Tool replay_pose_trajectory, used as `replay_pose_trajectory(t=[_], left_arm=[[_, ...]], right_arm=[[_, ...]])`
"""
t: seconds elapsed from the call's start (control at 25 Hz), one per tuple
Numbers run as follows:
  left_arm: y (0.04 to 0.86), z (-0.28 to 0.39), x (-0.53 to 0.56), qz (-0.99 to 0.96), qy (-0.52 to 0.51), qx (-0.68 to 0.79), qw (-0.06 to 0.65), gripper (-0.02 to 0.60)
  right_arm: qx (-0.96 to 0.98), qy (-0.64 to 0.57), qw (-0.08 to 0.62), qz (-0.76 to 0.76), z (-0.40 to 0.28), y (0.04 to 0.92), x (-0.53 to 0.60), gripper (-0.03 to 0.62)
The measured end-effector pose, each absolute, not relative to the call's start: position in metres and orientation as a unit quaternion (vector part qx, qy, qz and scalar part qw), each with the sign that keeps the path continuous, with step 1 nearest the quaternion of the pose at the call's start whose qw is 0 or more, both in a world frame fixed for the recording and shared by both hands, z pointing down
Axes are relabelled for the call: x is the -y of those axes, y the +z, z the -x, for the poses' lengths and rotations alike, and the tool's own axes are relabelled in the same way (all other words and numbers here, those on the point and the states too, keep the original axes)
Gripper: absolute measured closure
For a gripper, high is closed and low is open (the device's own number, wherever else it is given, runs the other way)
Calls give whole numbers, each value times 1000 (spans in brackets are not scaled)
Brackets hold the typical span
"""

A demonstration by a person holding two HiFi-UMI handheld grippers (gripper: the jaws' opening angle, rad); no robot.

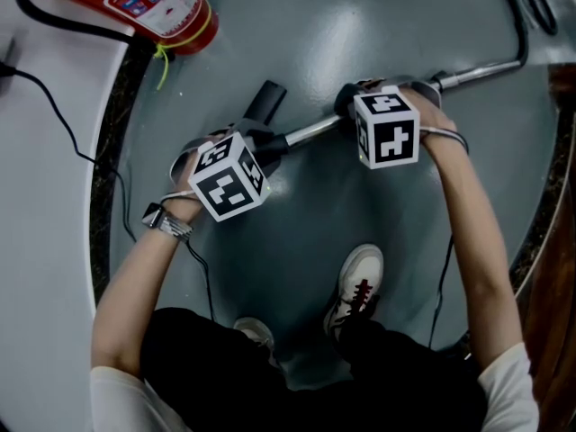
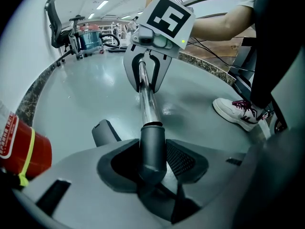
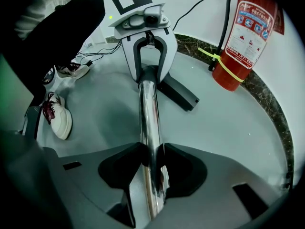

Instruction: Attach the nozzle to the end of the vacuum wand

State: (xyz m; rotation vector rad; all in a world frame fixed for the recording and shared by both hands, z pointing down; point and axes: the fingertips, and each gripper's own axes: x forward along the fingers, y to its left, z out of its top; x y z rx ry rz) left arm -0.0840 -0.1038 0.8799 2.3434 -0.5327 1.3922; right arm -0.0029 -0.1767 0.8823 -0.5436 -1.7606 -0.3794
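Standing on a glossy grey floor, a person holds a hand-held gripper in each hand. In the head view, the chrome vacuum wand runs slantwise from upper right to lower left. The right hand-held gripper sits partway along it. The left hand-held gripper is at its lower-left end, where the dark nozzle angles off toward the top of the frame. A red fire extinguisher shows at the top left, and a white sneaker lies below the wand.

In the left gripper view, the jaws are closed on the nozzle's round dark-grey collar, one pad on each side. The chrome tube meets the collar's far end in a straight line, but whether it is fully seated cannot be told. The nozzle's flat head juts out to the left, past the jaw. Further along the wand the right hand-held gripper clamps the tube. An office chair stands far back.

In the right gripper view, the jaws stand narrow, pressed on the bare chrome tube from both sides. Ahead, the left hand-held gripper straddles the wand's end, and the nozzle's flat head reaches out to the right toward the fire extinguisher. The extinguisher stands upright by the wall with a yellow tie around it.
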Motion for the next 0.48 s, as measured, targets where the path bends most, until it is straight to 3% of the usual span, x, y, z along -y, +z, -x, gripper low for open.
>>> replay_pose_trajectory(t=[0.48], left_arm=[[879, 86, 109, -825, 485, 207, 203, 408]], right_arm=[[770, -154, 580, 216, 8, 886, 180, 433]])
